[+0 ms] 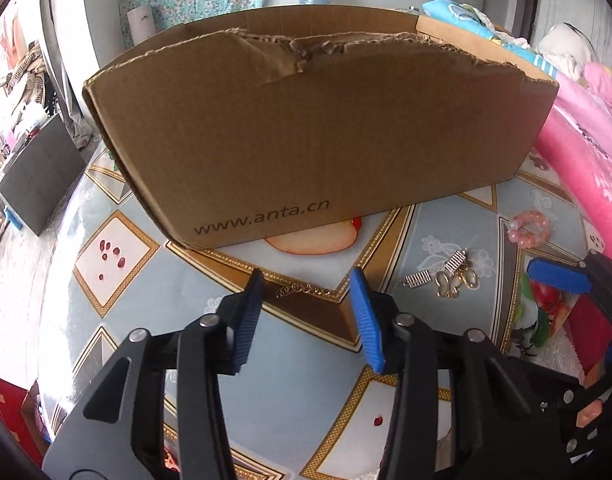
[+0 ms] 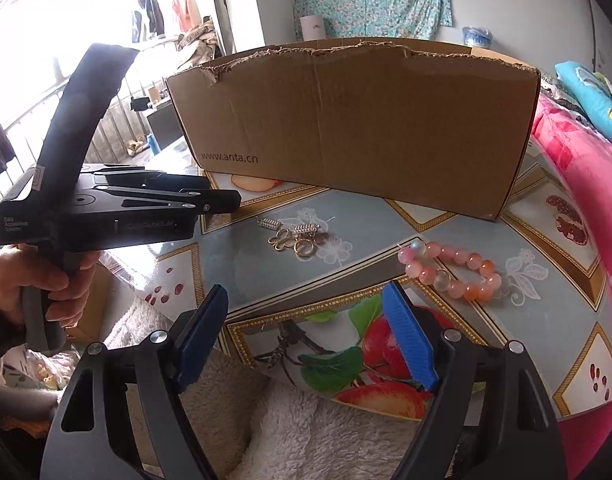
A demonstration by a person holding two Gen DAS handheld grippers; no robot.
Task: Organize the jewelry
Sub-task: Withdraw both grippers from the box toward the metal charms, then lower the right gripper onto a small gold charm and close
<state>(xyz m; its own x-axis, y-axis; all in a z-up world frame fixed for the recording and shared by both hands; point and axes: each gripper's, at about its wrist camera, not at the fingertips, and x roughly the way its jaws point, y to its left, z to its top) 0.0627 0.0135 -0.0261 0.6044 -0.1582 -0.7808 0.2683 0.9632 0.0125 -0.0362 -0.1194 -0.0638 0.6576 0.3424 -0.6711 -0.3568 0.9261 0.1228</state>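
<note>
A brown cardboard box [image 1: 314, 136] marked www.anta.cn stands on the patterned table; it also shows in the right wrist view [image 2: 358, 128]. My left gripper [image 1: 308, 278] is open just above a thin gold chain [image 1: 304, 291] that lies between its fingertips. Gold and silver earrings [image 1: 450, 276] lie to its right, also seen in the right wrist view [image 2: 296, 236]. A pink bead bracelet [image 2: 452, 270] lies right of them, also in the left wrist view [image 1: 529, 229]. My right gripper [image 2: 306, 294] is open and empty over the table's near edge.
The table [image 2: 250, 264] has a glossy fruit-print cover. Pink bedding [image 2: 586, 184] lies along the right. A white fleece cloth [image 2: 290, 432] lies below the table's near edge. The left gripper's body [image 2: 106, 208] and the hand holding it are at the left.
</note>
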